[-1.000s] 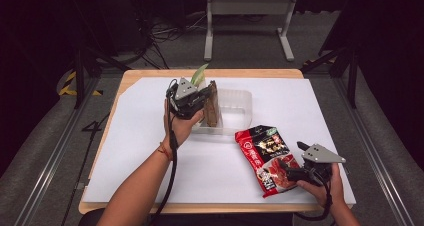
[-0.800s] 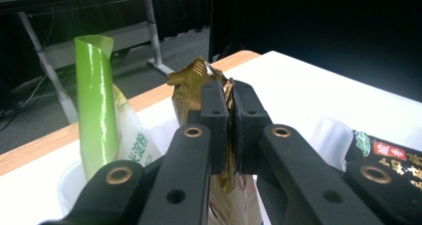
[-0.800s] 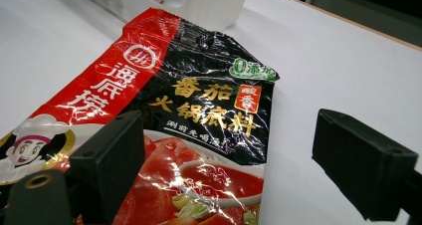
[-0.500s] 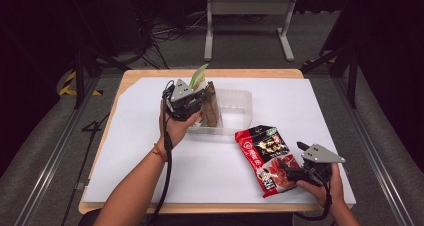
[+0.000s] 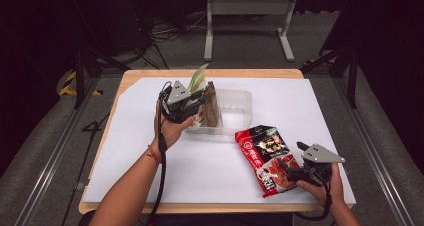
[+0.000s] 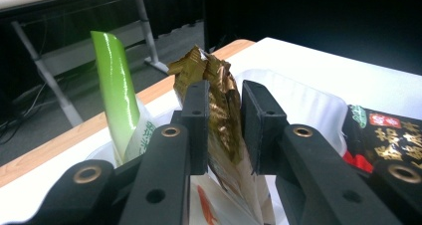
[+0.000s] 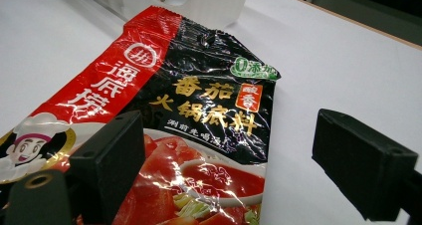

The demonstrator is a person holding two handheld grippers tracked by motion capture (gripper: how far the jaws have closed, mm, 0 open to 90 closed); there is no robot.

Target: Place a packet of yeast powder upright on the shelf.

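A gold-brown packet [image 5: 213, 111] stands upright at the left end of a clear plastic tray [image 5: 239, 100], beside a green-and-white packet [image 5: 197, 77]. My left gripper [image 5: 202, 98] straddles the gold packet's top [image 6: 221, 95]. Its jaws have just been opening and stand open, with a thin gap at the right pad [image 6: 259, 120]. The green packet [image 6: 117, 85] rises just left of the jaws. A red and black soup-base packet [image 5: 265, 153] lies flat on the white table cover. My right gripper [image 5: 290, 168] is open at its near end, its jaws wide apart over the packet [image 7: 199, 100].
The white cover [image 5: 150, 151] spreads over a wooden table whose edge [image 5: 240, 73] shows at the back. The tray's right half holds nothing. A metal stand [image 5: 247, 16] and cables sit on the dark floor beyond.
The left gripper's jaws have parted a little around the gold packet, which stays standing in the tray. The right hand and the red packet have not moved.
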